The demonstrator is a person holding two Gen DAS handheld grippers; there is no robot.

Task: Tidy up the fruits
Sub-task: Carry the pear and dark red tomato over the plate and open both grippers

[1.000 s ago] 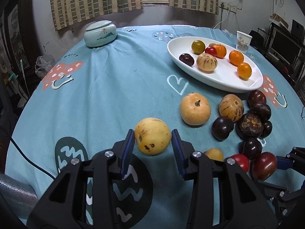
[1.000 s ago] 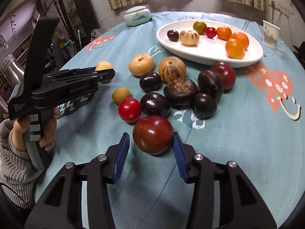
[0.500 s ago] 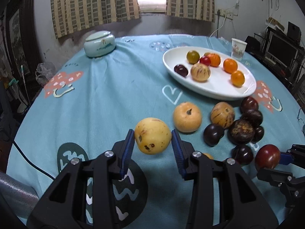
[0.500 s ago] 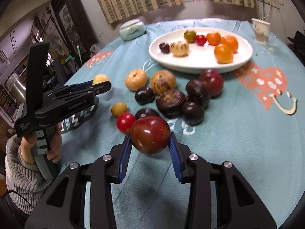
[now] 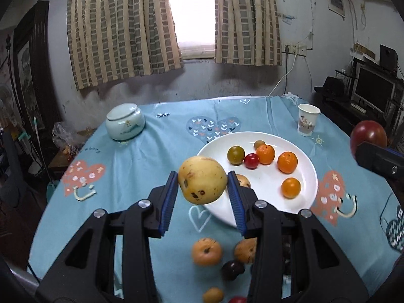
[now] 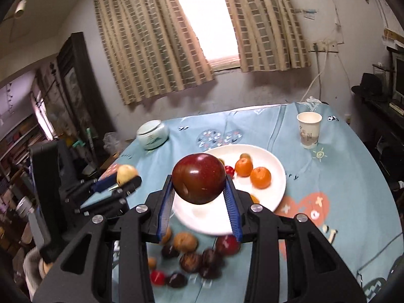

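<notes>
A plate (image 5: 306,194) of small fruits (image 5: 286,162) sits mid-table (image 5: 141,176), a lidded jar (image 5: 125,121) behind it at left, a paper cup (image 5: 307,123) behind at right, loose fruits (image 6: 188,255) in front.

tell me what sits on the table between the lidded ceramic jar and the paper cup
Only bare blue tablecloth with its printed heart patch between jar and paper cup, shown in the left wrist view.

table (image 5: 156,151), plate (image 5: 306,166), jar (image 5: 125,121), cup (image 5: 307,119)
</notes>
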